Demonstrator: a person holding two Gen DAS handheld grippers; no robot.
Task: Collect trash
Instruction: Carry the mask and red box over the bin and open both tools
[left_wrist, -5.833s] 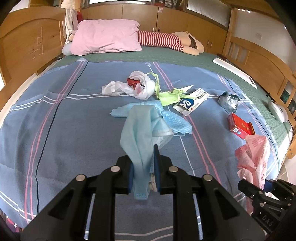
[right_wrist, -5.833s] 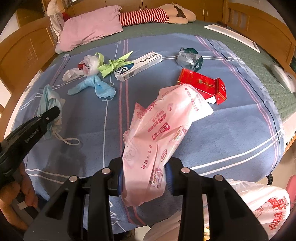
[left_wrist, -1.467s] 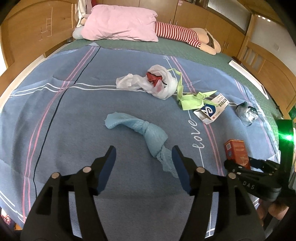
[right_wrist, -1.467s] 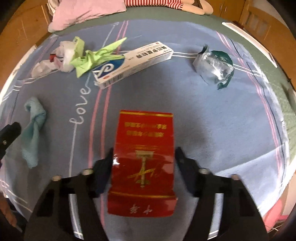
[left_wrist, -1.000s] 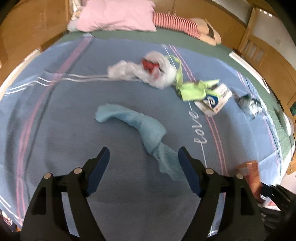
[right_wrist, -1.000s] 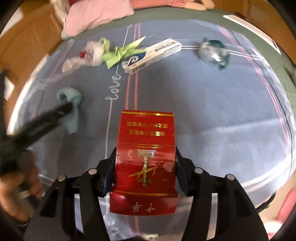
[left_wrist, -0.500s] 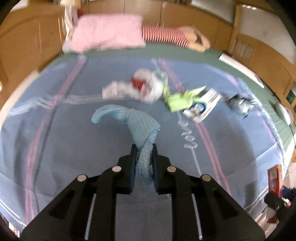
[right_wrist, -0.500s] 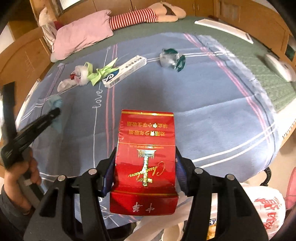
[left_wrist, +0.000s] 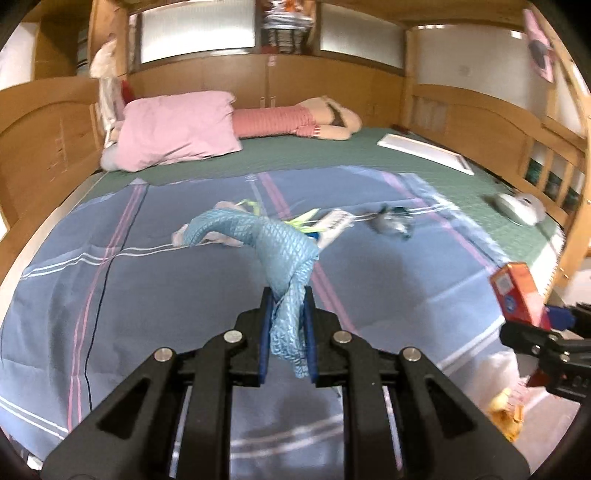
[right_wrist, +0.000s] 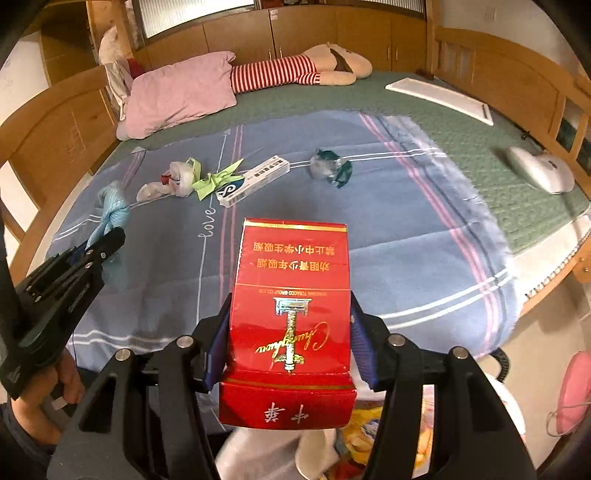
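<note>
**Both claws loaded, carry to the bag**

My left gripper (left_wrist: 286, 321) is pinched hard on the blue cloth (left_wrist: 269, 240), the jaws nearly together with only the quilted fabric between them; the free end curls up and off to the left, clear of the blue bedspread (left_wrist: 110, 295). My right gripper (right_wrist: 290, 332) stands about half open and is clamped on the red cigarette carton (right_wrist: 291, 317), pads on its two long sides, the carton upright over the near edge of the bed.

The step in hand, as I judge it, is to bring both pieces to the trash bag (right_wrist: 266, 454) that shows white and partly filled just below the right claw. To do it well I would drop the carton first, since it already hangs almost over the bag's mouth: lower it until its bottom edge is inside the rim, then open fully. The cloth needs more care. Its loose tail could drape over the rim, so I would bring the left claw right above the opening and let the tail go in first before I release.

I should keep the two claws apart at the bag; they sit near each other now. Left on the bed, far side: the white plastic bag (right_wrist: 177, 181), green paper (right_wrist: 210, 181), the white box (right_wrist: 255, 177) and the crumpled clear wrapper (right_wrist: 328, 168)
</note>
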